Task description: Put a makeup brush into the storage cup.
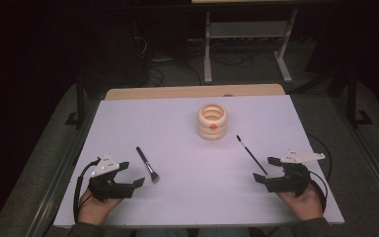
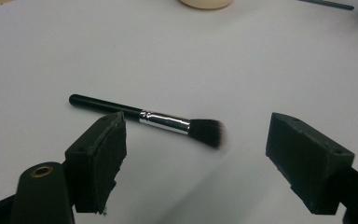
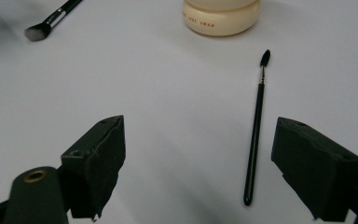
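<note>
One white tabletop (image 1: 143, 118) carries everything, with a strip of bare wood along its far edge. Two grippers rest on it near the near edge, each held in one of the person's hands.

The left gripper (image 1: 132, 174) sits toward the near left corner, its jaws spread wide with nothing between them. In the left gripper view the same gripper (image 2: 196, 151) looks across the white surface, both black pads clear of any object. The right gripper (image 1: 267, 169) sits toward the near right corner, its jaws likewise standing wide and empty; the right gripper view shows that gripper (image 3: 198, 154) with bare tabletop between the pads.

One cream holder (image 1: 212, 121), a ribbed round pot with a small orange mark on its near side, stands upright in the far half of the tabletop, a little right of centre.

There are two brushes, both lying flat. The thicker brush (image 1: 147, 164), one piece with a black handle, silver ferrule and dark bristle head, lies just beside the left gripper, its bristles pointing toward the near edge. The thin brush (image 1: 251, 155), a slim black stick with a small dark tip, lies just ahead of the right gripper, its tip pointing toward the cream holder and its tail end close to the right gripper's jaws.
</note>
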`<state>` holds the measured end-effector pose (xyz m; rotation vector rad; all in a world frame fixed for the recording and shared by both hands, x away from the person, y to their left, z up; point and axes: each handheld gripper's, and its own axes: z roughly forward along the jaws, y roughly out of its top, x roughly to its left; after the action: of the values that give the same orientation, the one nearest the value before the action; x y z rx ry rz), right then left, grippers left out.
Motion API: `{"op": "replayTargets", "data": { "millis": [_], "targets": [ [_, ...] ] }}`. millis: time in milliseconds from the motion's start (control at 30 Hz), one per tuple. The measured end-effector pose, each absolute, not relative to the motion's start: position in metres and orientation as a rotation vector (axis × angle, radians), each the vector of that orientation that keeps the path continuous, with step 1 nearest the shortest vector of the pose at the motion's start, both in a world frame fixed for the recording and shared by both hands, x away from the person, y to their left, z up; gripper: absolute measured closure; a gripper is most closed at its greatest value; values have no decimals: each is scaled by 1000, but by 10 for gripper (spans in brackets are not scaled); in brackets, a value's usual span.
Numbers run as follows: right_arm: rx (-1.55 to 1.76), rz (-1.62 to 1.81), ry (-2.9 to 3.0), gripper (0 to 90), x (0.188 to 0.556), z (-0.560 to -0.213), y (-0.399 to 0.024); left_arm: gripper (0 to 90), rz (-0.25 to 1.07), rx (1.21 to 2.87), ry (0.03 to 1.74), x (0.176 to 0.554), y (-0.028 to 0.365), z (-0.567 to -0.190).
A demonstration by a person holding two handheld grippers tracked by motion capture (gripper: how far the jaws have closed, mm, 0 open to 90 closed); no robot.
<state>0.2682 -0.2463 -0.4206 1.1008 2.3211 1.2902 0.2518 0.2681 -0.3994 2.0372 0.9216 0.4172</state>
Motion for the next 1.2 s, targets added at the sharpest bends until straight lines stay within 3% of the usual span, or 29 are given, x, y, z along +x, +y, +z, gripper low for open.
{"op": "replayTargets", "data": {
  "millis": [1200],
  "targets": [
    [1073,1297,2352,182,269,-417,-233,200,429,2051,908,251,268,-398]
  ]
}}
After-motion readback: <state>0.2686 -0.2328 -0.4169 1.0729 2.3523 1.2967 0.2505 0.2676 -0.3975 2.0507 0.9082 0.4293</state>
